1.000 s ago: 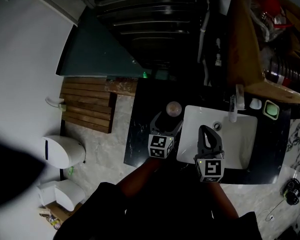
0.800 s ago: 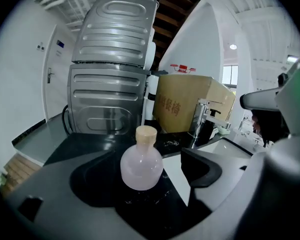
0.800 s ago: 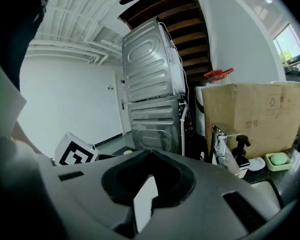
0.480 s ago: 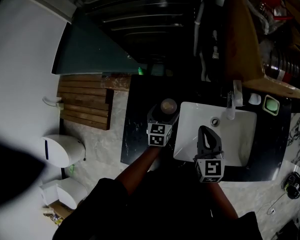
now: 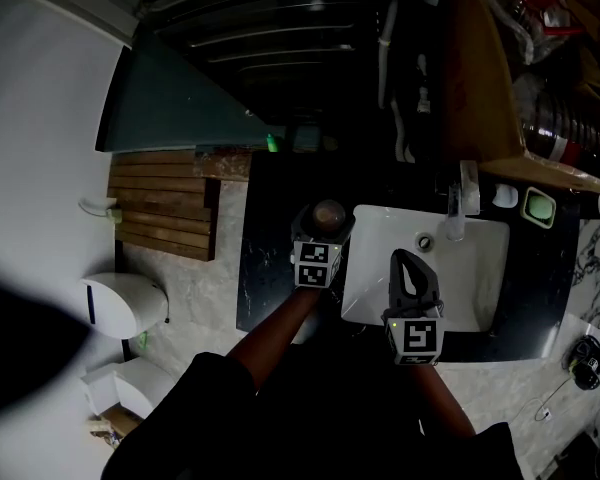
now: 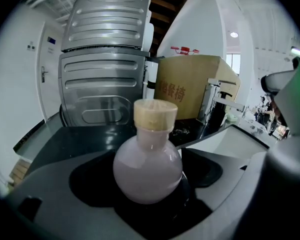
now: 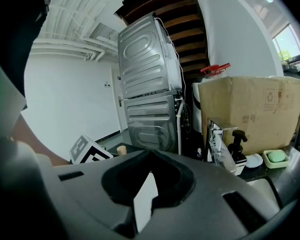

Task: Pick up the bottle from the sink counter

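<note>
Jaws of the left gripper [image 5: 323, 230] seemingly flank the bottle [image 5: 328, 213] on the counter [image 5: 265, 268].

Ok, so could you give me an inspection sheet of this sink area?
Surface: black sink counter with a white basin.
Job's things: round pale pink bottle with a wooden cap, upright on the counter.
Clutter: chrome tap, black pump dispenser, green soap in a dish.
Grippers: left gripper jaws have just been opening, bottle between them, unclamped; right gripper jaws together, empty, above the basin.
Cables: thin lead on the floor.
Surroundings: stacked steel appliances, brown cardboard box, wooden slat mat.
</note>
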